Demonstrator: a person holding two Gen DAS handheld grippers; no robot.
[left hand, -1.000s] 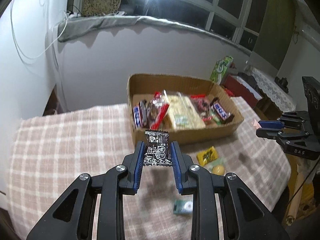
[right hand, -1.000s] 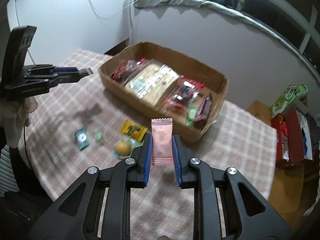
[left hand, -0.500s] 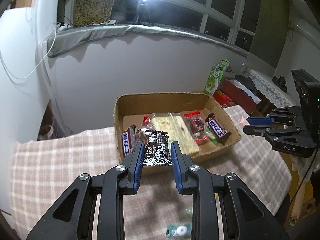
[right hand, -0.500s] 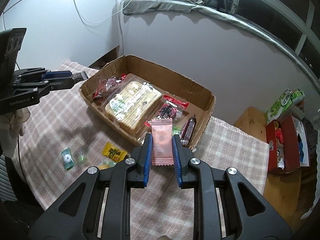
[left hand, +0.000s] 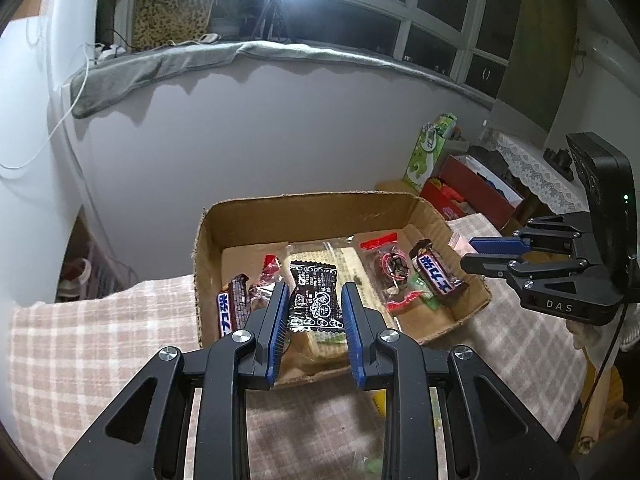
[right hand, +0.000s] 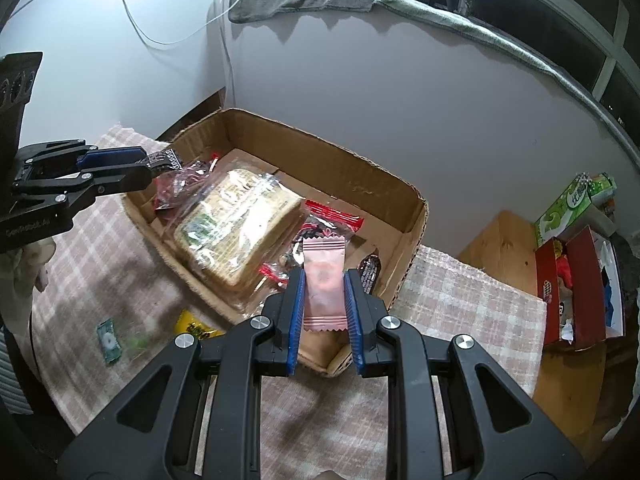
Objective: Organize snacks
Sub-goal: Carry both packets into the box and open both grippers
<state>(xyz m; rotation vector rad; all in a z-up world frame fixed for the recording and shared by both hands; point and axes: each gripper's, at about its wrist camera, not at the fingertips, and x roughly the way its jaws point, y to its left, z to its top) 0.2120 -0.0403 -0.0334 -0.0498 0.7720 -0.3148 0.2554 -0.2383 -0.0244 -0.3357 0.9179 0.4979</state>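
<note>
left hand-held gripper (left hand: 314,312) clamping black packet (left hand: 315,298), right hand-held gripper (right hand: 324,300) clamping pink packet (right hand: 323,284)

Black printed packet (left hand: 315,299) and pink packet (right hand: 323,290), each upright above the snack-filled cardboard box (left hand: 304,216).

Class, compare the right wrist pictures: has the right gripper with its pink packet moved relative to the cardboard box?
Yes. The right gripper, shut on the pink packet, has advanced toward the cardboard box; the packet now overlaps the box interior.
</note>
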